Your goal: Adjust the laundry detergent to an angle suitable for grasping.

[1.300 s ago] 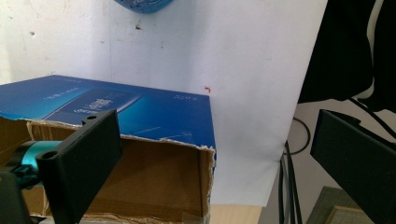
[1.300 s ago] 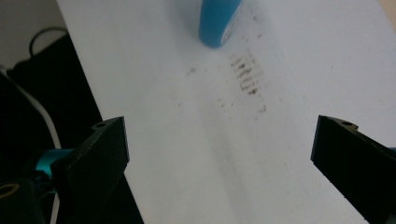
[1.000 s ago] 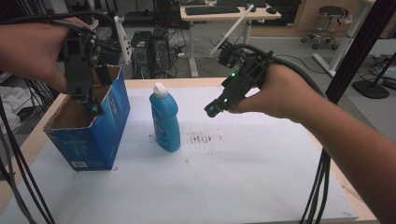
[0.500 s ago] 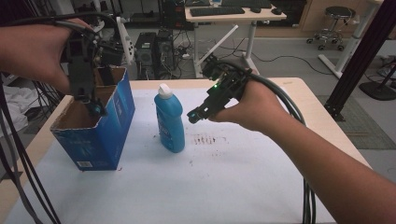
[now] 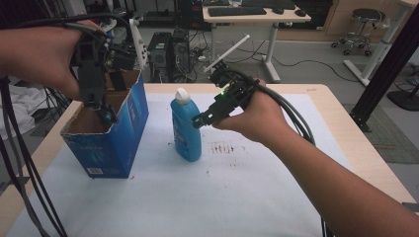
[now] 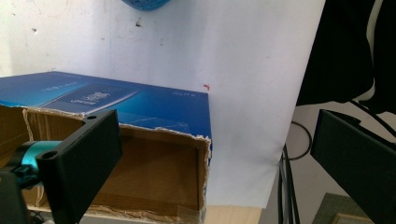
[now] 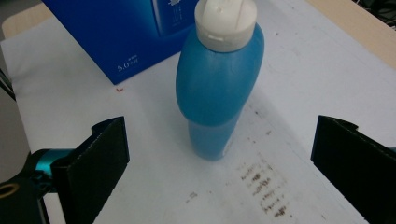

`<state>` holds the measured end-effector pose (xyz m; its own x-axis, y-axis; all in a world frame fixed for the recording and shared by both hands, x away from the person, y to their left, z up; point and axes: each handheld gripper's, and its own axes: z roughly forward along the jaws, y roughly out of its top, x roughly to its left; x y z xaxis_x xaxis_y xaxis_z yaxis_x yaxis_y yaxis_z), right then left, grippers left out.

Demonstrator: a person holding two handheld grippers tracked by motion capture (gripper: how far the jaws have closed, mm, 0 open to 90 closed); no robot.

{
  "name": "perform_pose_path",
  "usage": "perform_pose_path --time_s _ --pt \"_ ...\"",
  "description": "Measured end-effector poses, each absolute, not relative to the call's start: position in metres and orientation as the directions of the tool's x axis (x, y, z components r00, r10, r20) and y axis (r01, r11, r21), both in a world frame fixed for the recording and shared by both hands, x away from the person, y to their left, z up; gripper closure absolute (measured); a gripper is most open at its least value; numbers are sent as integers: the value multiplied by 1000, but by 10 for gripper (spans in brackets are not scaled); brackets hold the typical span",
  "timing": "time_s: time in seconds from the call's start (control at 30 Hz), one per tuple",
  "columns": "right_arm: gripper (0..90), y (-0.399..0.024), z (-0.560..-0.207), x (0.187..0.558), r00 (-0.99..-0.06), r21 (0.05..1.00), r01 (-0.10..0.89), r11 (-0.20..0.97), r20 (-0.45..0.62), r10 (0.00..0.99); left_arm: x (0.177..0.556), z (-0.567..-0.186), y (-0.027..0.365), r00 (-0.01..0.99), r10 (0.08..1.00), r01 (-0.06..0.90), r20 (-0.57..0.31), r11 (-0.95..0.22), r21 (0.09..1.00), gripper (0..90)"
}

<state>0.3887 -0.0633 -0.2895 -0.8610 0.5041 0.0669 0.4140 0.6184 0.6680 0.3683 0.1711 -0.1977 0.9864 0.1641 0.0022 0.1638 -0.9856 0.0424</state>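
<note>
A blue bottle (image 5: 186, 131) with a white cap stands upright on the white sheet mid-table. My right gripper (image 5: 197, 120) is just to its right at shoulder height, open. In the right gripper view the bottle (image 7: 217, 81) stands ahead between the wide-apart jaws of the right gripper (image 7: 219, 161), untouched. A blue cardboard box (image 5: 111, 140), open at the top, stands at the left. My left gripper (image 5: 103, 112) hangs over its opening, pointing down. The left gripper (image 6: 217, 163) is open, one jaw over the brown inside of the box (image 6: 140, 107), the other beyond its corner.
The white sheet (image 5: 232, 197) covers most of the wooden table (image 5: 341, 113); a patch of brown specks (image 5: 222, 148) lies right of the bottle. Black cables (image 5: 20, 163) hang down at the left edge. Desks, a stool and equipment stand beyond the far edge.
My right gripper has moved left and closer to the bottle. The left gripper stays over the box opening.
</note>
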Motion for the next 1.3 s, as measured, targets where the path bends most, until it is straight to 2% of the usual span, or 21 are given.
perform_pose_path --time_s 0.4,0.77,1.3 --pt "32 -38 -306 392 -844 690 430 581 80 530 368 -200 173 987 161 160 0 -986 52 20" --pt "32 -28 -321 406 -799 724 458 516 81 596 367 -204 175 985 170 170 -2 -984 46 20" --pt "32 -10 -339 409 -783 732 474 489 96 615 368 -205 170 986 165 165 -4 -986 36 20"
